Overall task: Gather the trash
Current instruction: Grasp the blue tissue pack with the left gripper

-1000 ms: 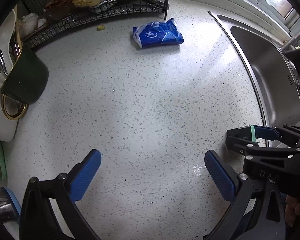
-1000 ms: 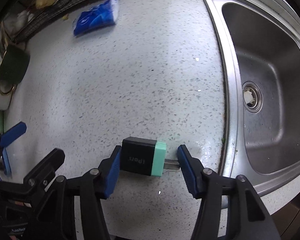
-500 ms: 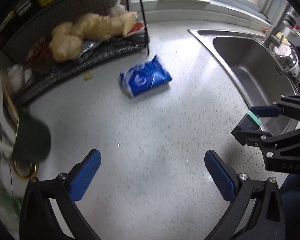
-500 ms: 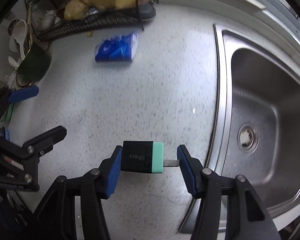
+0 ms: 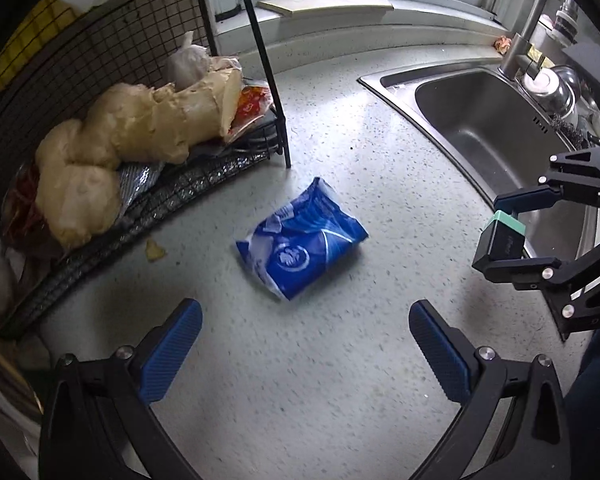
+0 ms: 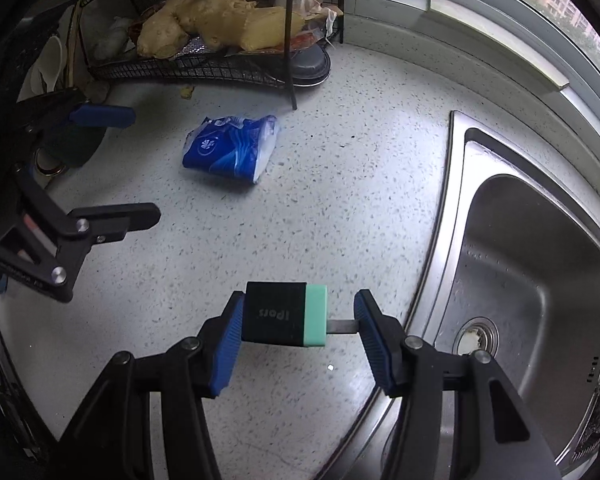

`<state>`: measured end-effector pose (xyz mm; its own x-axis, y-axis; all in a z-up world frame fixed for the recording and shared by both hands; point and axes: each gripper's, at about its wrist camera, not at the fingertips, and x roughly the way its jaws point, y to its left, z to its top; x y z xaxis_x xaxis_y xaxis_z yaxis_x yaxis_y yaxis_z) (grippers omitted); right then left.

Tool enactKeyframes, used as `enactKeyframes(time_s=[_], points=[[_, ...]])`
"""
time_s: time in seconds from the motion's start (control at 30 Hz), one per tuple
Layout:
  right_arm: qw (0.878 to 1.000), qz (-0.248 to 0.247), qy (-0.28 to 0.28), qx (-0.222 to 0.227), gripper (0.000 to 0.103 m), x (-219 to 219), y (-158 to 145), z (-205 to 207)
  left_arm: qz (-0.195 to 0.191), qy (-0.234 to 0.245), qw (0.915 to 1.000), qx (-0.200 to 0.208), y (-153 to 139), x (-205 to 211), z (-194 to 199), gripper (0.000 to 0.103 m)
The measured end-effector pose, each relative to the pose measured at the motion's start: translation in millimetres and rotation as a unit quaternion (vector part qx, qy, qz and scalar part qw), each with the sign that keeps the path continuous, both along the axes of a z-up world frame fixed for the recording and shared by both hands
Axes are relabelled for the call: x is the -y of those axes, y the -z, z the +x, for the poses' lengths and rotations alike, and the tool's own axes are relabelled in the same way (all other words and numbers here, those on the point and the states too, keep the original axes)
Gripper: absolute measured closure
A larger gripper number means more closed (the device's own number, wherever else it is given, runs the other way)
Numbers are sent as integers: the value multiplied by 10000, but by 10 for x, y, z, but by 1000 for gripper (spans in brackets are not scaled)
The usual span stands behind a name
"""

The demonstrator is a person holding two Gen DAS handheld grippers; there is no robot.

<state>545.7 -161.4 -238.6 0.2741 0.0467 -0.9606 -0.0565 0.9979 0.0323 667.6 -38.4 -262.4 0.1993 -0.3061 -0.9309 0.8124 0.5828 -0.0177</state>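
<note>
Black left gripper (image 5: 304,354), blue ribbed pads (image 5: 171,350), silver screws, matching right gripper (image 6: 296,340)

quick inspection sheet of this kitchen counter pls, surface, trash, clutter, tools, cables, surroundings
surface: speckled pale counter, a small yellow scrap lying by the rack
job's things: blue packet flat on the counter, untouched; black and green plug held off the counter
clutter: wire rack loaded with ginger and wrappers
grippers: left tool open and empty, short of the packet; right tool shut on the plug
cables: nothing seen
surroundings: steel sink at right, tap, window sill behind
</note>
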Motion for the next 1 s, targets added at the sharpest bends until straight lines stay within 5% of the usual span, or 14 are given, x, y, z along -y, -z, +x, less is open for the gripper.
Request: enactKeyframes(time_s=[0.47, 0.63, 1.0], points=[[9995, 302, 127, -48, 51, 226, 159, 257, 119, 845, 9963, -71, 444, 478, 311, 1], [9995, 281, 156, -4, 51, 239, 150, 345, 121, 1045, 9944, -138, 550, 559, 295, 25], [9996, 254, 142, 35, 51, 177, 160, 286, -152, 1305, 9912, -153, 532, 561, -41, 49]])
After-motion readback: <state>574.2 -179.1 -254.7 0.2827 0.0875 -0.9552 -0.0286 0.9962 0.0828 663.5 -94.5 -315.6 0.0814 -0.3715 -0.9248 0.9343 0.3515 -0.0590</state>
